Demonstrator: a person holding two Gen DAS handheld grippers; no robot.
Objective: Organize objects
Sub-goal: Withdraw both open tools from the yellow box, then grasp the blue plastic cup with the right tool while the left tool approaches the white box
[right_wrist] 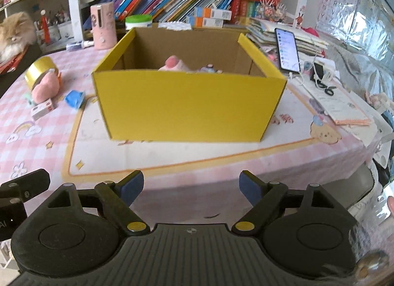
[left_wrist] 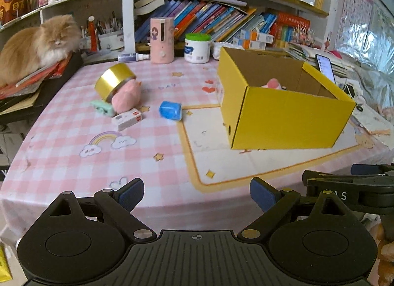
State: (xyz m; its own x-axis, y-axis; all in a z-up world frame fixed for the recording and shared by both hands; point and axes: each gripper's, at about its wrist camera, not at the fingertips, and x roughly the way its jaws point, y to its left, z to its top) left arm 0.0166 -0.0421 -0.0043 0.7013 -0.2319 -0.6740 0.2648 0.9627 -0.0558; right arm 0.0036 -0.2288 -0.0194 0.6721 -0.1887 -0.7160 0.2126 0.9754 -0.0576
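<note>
Box: yellow carton (right_wrist: 189,103) on the pink checked tablecloth (left_wrist: 61,152), pink toy (right_wrist: 173,62) inside.
Loose items: gold tape roll (left_wrist: 114,81), pink plush (left_wrist: 126,96), blue packet (left_wrist: 170,110) left of carton.
Left gripper (left_wrist: 197,197): jaws wide, empty.
Right gripper (right_wrist: 191,187): jaws wide, empty.

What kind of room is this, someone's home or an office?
Most likely a home, perhaps a child's study corner. Shelves crammed with colourful books stand behind a table under a pink checked cloth printed with rainbows, an alphabet chart hangs on the wall, and a fluffy cat dozes beside the table.
</note>
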